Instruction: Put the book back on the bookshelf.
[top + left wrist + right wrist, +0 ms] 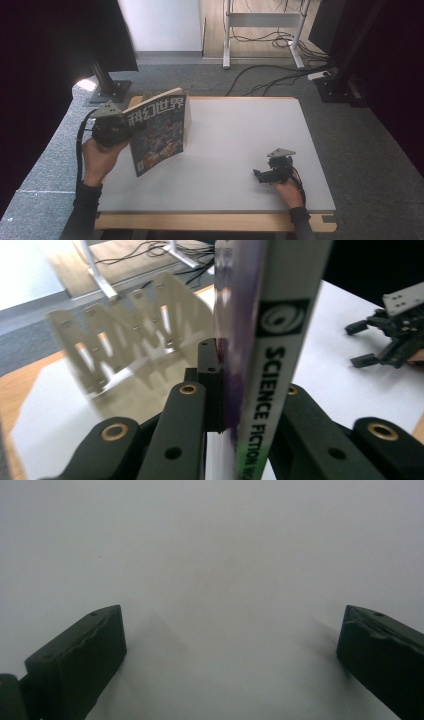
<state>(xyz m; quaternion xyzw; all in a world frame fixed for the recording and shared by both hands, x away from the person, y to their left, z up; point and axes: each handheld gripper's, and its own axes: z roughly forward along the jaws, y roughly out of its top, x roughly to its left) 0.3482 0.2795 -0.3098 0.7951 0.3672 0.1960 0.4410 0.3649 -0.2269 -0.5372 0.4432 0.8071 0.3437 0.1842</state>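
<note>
A science fiction magazine (157, 131) with a colourful cover is held up off the white table (240, 145), tilted, at the left. My left gripper (131, 127) is shut on its spine edge; in the left gripper view the spine (272, 355) reading "SCIENCE FICTION" stands between the black jaws. My right gripper (259, 174) rests low over the table at the right, open, with nothing between its jaws. The same right gripper (367, 342) appears far off in the left gripper view. Its own view looks down on bare white table (215, 570) between two wide-apart fingertips (80, 650).
A pale slotted rack (125, 335) stands on the table behind the magazine at the far left. Beyond the table lie grey carpet, a black stand base (107, 90), a white desk frame (262, 35) and loose cables (280, 70).
</note>
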